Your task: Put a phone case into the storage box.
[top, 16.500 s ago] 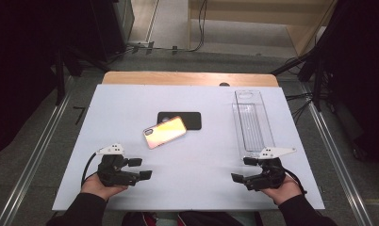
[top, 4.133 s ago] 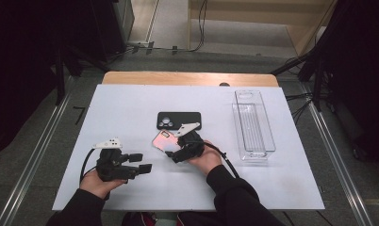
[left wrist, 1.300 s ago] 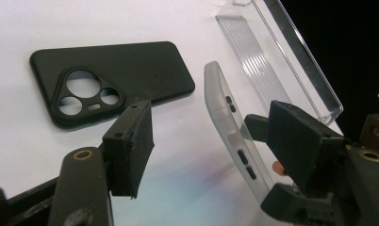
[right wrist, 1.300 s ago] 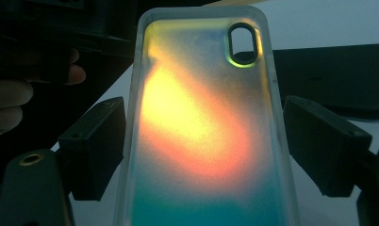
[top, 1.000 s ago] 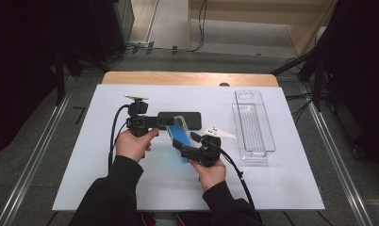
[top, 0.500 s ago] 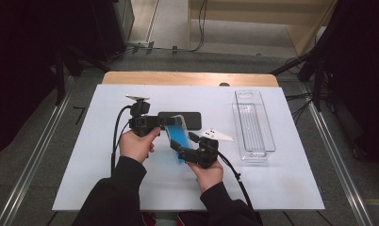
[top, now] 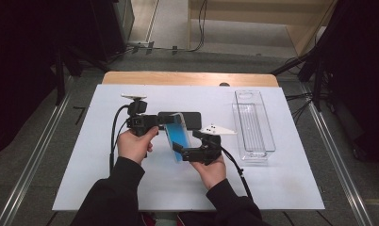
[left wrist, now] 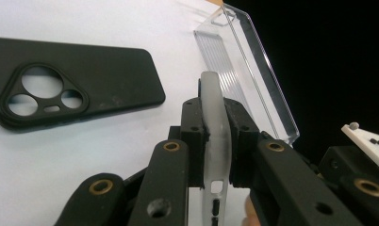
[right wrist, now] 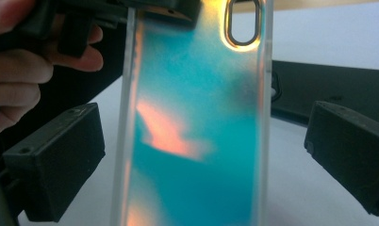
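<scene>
Worktop (top: 107,188): a white sheet covers it, with a strip of bare wood showing along the far edge, and both forearms come in from the near side.
Clear tray (top: 253,127): long and see-through, lying on the right of the worktop, well apart from the hands; in the left gripper view (left wrist: 246,61) its ridged floor runs just behind the jaws.
Black phone case (top: 190,118): flat on the worktop behind the raised case; the left gripper view (left wrist: 74,92) shows its rounded three-cornered camera frame with three lens holes.
Iridescent phone case (top: 177,136): here's the one in play, held up off the worktop between the two hands, standing on its long axis and shimmering teal with orange flashes; in the right gripper view (right wrist: 192,122) the camera cutout sits at the top.
Left gripper (top: 165,120): jaws clamped tight on the iridescent case's top edge; the left gripper view (left wrist: 215,141) shows both pads pressed flat against the frosted rim, seen edge-on.
Right gripper (top: 178,150): and it lets go! The jaws have just been opening and stand wide apart, one either side of the lower part of the case; in the right gripper view (right wrist: 204,165) both pads are clear of its edges.
</scene>
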`<state>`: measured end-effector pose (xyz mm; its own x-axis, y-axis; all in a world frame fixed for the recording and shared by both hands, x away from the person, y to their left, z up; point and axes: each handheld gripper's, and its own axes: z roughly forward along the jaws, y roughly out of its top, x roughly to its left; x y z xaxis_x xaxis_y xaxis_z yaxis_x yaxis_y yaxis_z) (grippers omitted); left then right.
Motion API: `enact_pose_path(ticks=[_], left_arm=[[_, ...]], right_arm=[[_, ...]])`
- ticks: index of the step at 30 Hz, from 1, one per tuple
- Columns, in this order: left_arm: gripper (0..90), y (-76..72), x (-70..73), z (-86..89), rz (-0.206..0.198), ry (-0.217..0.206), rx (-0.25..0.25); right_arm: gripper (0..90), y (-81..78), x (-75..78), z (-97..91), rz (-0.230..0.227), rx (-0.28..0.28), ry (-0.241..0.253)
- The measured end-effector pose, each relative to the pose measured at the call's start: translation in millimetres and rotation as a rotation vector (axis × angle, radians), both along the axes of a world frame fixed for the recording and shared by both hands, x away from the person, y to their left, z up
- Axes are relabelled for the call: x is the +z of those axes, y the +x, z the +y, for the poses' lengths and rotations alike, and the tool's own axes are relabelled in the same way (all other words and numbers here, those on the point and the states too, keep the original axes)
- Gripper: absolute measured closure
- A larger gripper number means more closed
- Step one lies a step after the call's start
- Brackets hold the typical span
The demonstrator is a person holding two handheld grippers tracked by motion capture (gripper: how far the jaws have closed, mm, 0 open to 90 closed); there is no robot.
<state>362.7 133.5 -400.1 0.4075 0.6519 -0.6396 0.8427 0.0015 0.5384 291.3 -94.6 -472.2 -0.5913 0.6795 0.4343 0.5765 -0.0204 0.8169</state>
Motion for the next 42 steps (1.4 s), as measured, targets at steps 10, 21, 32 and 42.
enact_pose_path(ticks=[10, 21, 32, 42], left_arm=[[80.3, -9.3, -0.1, 3.4, -0.110, 0.025, 0.007], [80.3, -23.2, 1.0, -2.0, -0.246, 0.061, -0.029], [80.2, -36.8, -1.3, -20.7, -0.341, 0.086, -0.096], [80.2, -45.0, -5.2, -33.3, -0.342, 0.077, -0.114]], right_arm=[[0.0, -0.4, 6.4, -9.2, 0.064, 0.084, -0.118], [0.0, -8.3, 15.6, -16.8, 0.039, 0.124, -0.191], [0.0, -9.0, 26.3, -21.3, 0.007, 0.084, -0.193], [0.0, -8.4, 38.5, -22.7, -0.001, 0.056, -0.191]])
